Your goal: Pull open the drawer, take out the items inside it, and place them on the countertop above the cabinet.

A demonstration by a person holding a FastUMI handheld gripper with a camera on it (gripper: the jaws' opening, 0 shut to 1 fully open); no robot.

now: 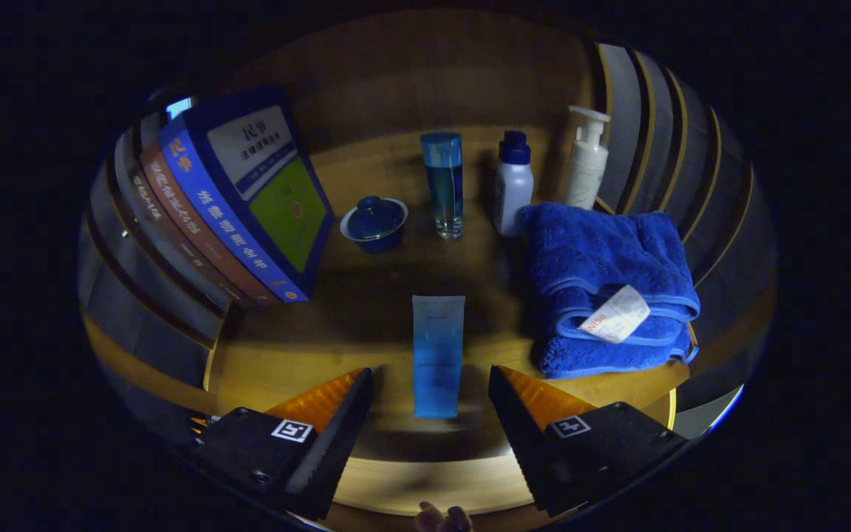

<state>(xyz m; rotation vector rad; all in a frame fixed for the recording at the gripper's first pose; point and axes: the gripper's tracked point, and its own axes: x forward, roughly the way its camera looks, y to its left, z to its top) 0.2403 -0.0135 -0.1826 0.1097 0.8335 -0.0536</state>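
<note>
The blue tube lies flat on the wooden countertop, its near end between the spread fingers of the gripper, neither finger touching it — open wood runs along both its sides. Right of the tube, close by, a folded blue towel blocks that flank. Left of the tube, well apart, a row of leaning books walls off the side. Beyond the tube stand a lidded blue bowl, a tall blue bottle, a white bottle and a pump bottle — bare wood separates them from the tube's far end
</note>
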